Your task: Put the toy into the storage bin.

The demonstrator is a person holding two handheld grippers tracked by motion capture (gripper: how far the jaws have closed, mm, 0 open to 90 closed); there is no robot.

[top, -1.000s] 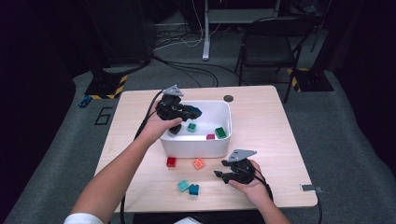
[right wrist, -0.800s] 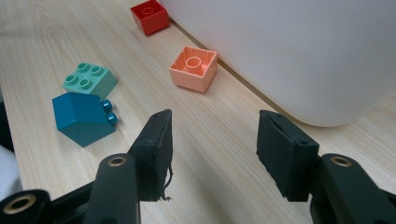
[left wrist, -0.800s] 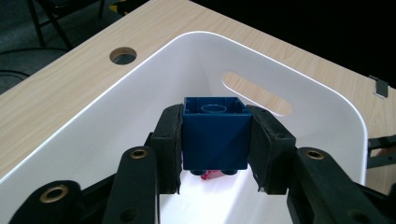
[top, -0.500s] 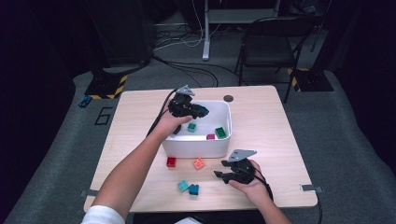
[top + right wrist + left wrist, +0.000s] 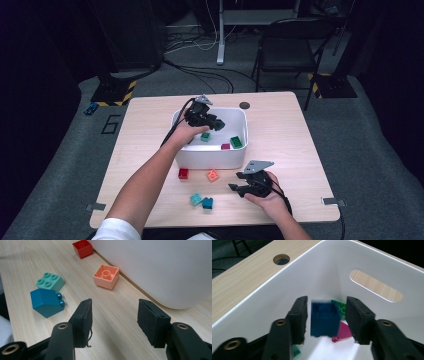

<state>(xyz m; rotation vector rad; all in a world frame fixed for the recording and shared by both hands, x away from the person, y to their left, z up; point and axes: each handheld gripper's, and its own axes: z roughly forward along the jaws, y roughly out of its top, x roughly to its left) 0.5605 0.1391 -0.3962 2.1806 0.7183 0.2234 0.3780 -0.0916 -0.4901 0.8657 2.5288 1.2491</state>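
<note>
Since the dark blue brick (image 5: pixel 323 319) belongs in the white bin (image 5: pixel 185 150) with the others, I have my left fingers (image 5: pixel 325 315) inside it, and they have just been opening: the brick sits blurred between the pads with a gap on each side, so I judge it released and dropping. Below lie a green brick (image 5: pixel 340 307) and a magenta one (image 5: pixel 344 331). My right fingers (image 5: pixel 113 321) rest open and empty over the desk (image 5: pixel 120 322), near the salmon (image 5: pixel 107 276), red (image 5: pixel 83 248), mint (image 5: pixel 50 282) and teal (image 5: pixel 46 302) bricks waiting their turn. No readable writing anywhere.
</note>
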